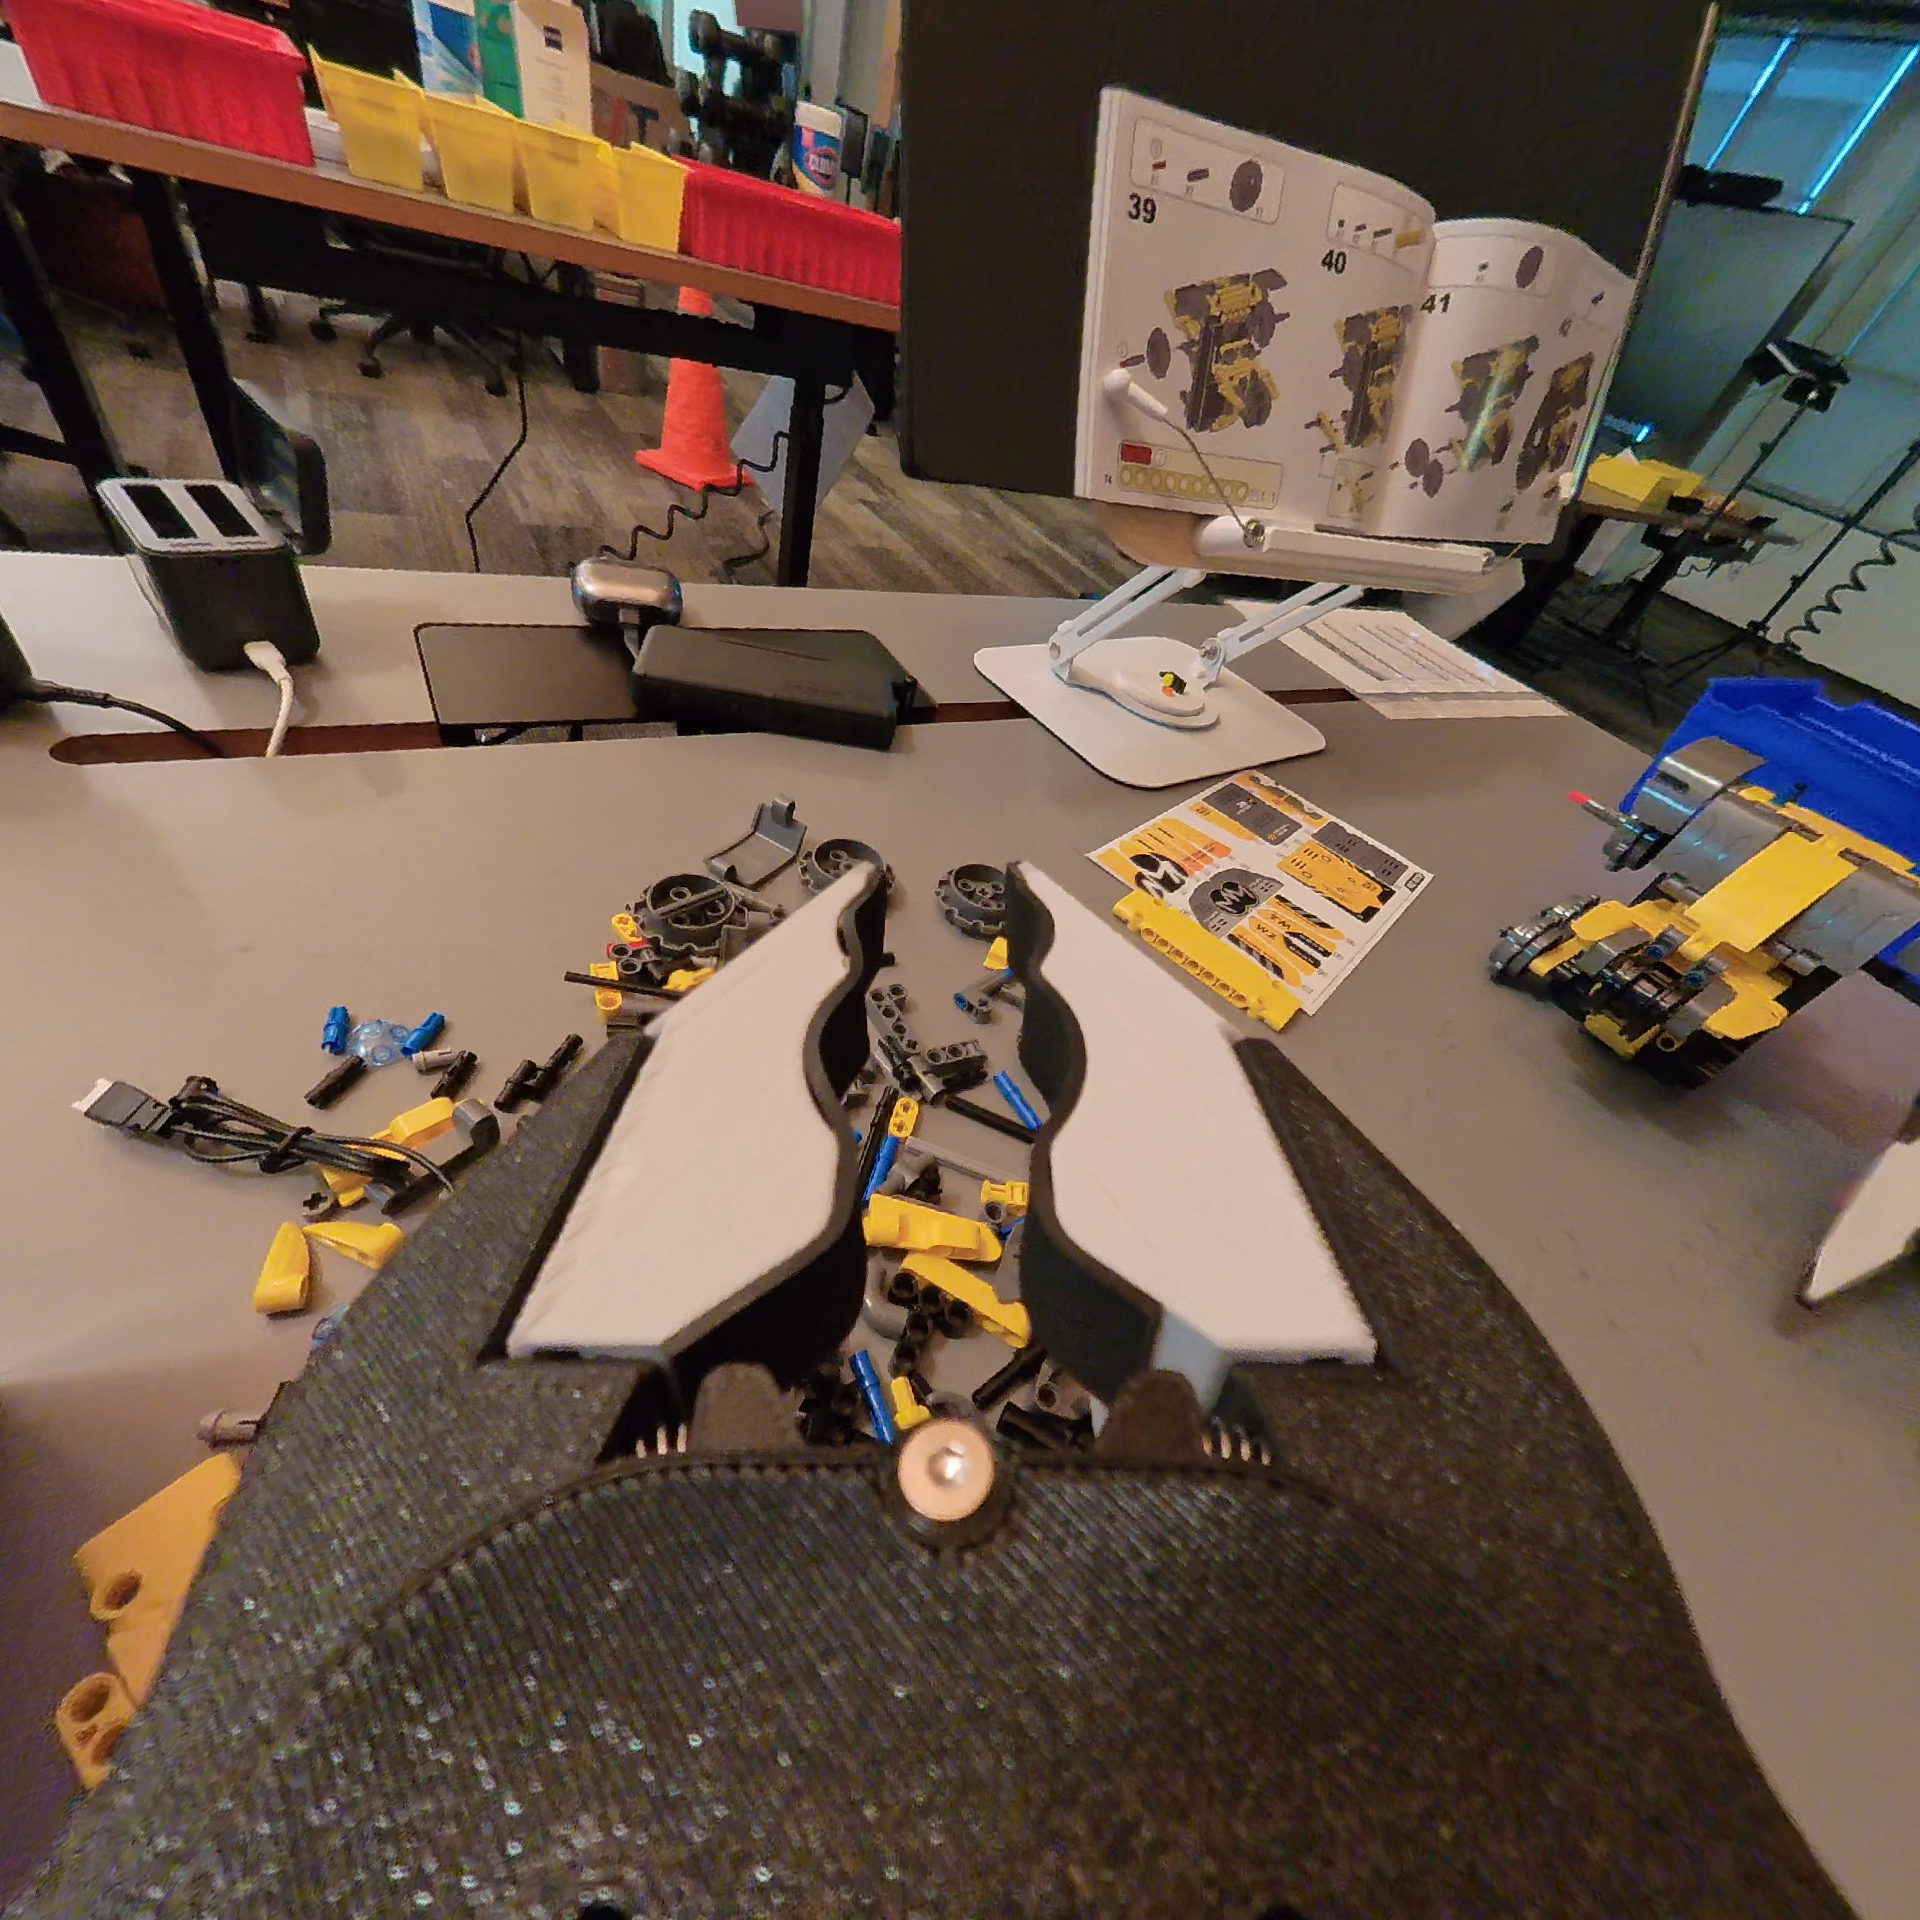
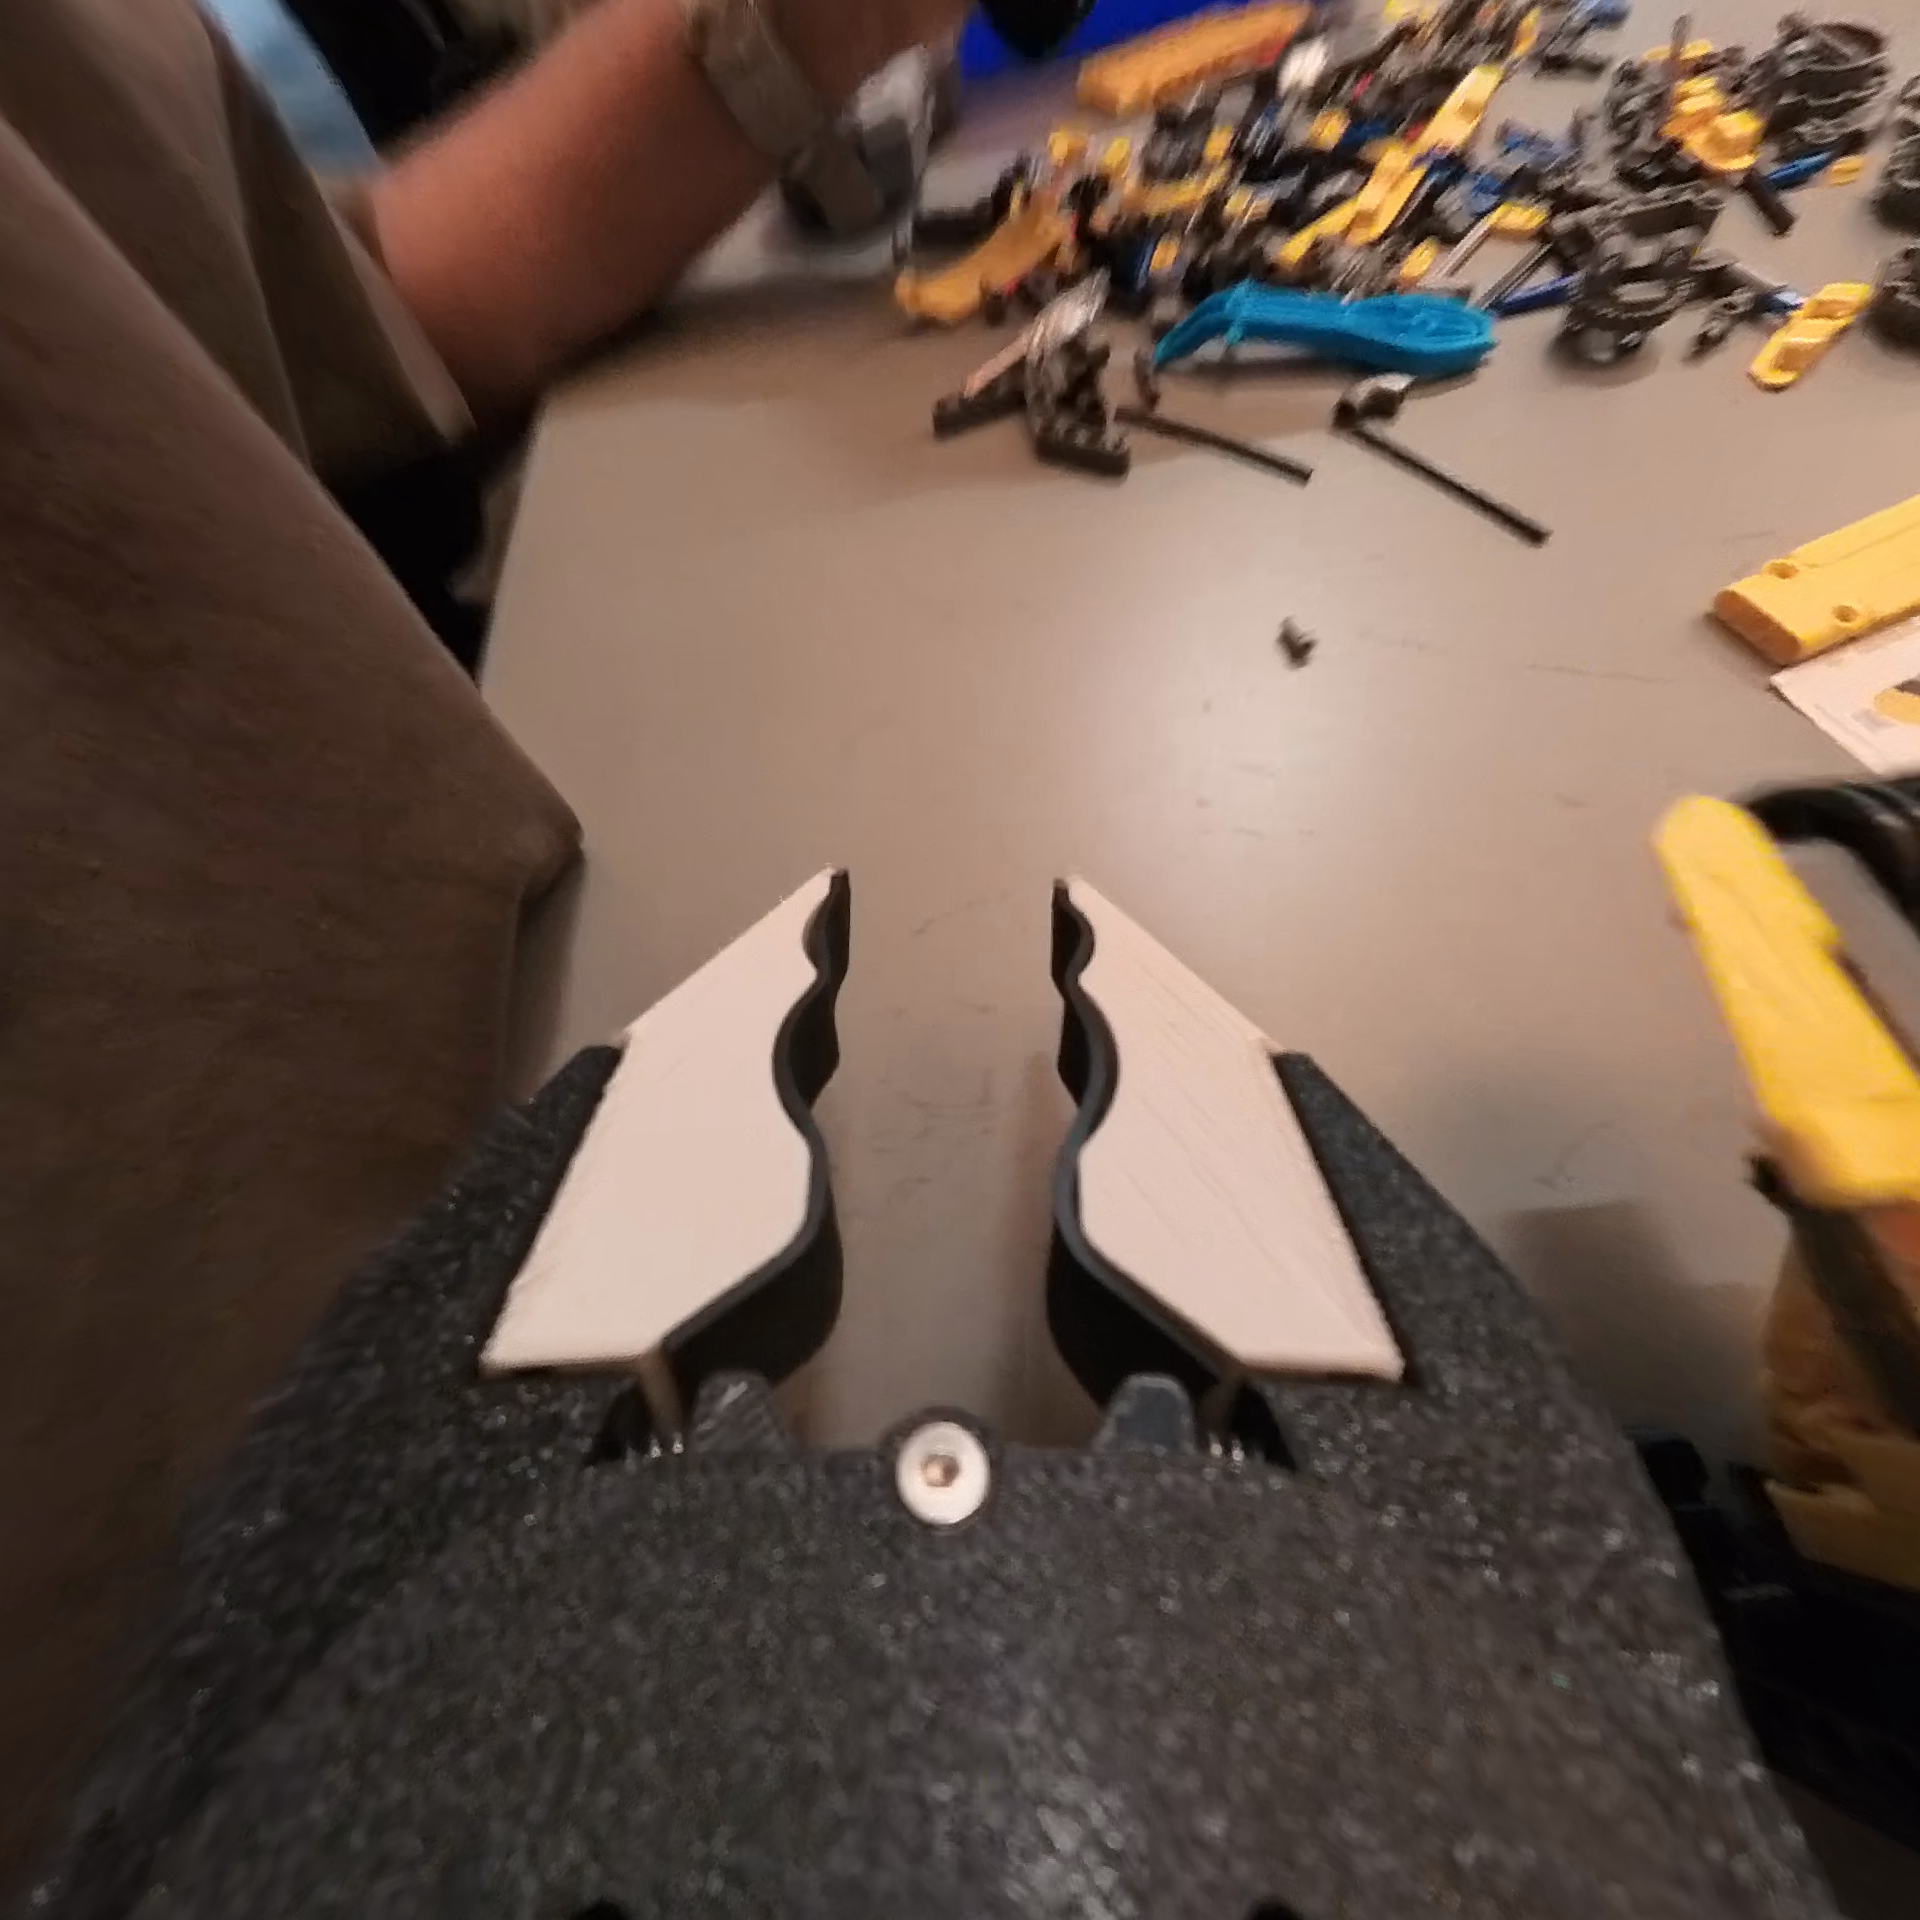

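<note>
My left gripper (image 1: 948,883) is open and empty, held over a heap of small yellow, black, blue and grey building-toy pieces (image 1: 925,1226) on the grey table (image 1: 1455,1195). Black wheel parts (image 1: 686,909) lie just beyond its fingertips. A part-built yellow and grey toy vehicle (image 1: 1704,945) stands at the right. My right gripper (image 2: 951,883) is open and empty above bare table (image 2: 987,675). The same heap of pieces (image 2: 1403,208) lies far ahead of it, blurred. The yellow vehicle (image 2: 1808,1049) is close at its right edge.
An open instruction booklet (image 1: 1340,332) rests on a white stand (image 1: 1153,707) at the back. A sticker sheet (image 1: 1262,883) with a yellow beam lies near it. A blue bin (image 1: 1808,748) is far right. A black cable (image 1: 249,1132) lies left. A person's arm (image 2: 561,218) and brown sleeve (image 2: 208,727) fill the right view's left. Left tips to right tips: about 35 centimetres.
</note>
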A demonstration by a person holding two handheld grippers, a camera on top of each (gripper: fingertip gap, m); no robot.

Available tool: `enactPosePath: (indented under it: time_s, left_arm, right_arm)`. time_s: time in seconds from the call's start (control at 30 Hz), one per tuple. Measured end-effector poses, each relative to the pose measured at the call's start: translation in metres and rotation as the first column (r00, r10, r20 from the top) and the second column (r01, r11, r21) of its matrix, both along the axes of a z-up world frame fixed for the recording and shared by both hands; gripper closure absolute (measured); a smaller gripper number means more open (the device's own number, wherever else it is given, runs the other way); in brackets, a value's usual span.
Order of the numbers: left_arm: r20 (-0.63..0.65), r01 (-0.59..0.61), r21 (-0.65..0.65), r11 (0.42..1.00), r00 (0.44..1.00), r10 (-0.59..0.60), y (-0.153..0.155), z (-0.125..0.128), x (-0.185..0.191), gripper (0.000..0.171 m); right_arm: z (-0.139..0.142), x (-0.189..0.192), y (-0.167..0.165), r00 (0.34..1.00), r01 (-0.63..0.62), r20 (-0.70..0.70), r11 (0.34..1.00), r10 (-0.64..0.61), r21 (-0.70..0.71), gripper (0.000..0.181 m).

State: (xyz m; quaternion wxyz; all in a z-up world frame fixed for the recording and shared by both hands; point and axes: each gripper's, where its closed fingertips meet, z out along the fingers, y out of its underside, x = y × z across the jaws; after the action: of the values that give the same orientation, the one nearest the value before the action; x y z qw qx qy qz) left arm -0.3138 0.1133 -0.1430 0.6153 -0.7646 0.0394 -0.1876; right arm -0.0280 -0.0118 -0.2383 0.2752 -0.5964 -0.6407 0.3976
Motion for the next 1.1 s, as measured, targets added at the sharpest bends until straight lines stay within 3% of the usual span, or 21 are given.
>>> enactPosePath:
  time_s: [0.23, 0.8, 1.1]
  left_arm:
    - [0.013, 0.001, -0.012, 1.000, 1.000, -0.001, 0.002, -0.004, -0.001, 0.150]
    - [0.014, 0.029, -0.019, 0.999, 0.999, -0.029, 0.003, -0.006, 0.009, 0.150]
    - [0.009, 0.042, -0.022, 0.999, 0.999, -0.042, 0.002, -0.006, 0.012, 0.149]
  right_arm:
    - [-0.016, 0.000, -0.011, 0.996, -0.054, 0.080, 0.979, 0.039, 0.198, 0.149]
    - [-0.021, 0.001, -0.013, 0.994, -0.064, 0.106, 0.968, 0.040, 0.241, 0.148]
    - [-0.017, 0.001, -0.012, 0.996, -0.051, 0.086, 0.979, 0.034, 0.199, 0.147]
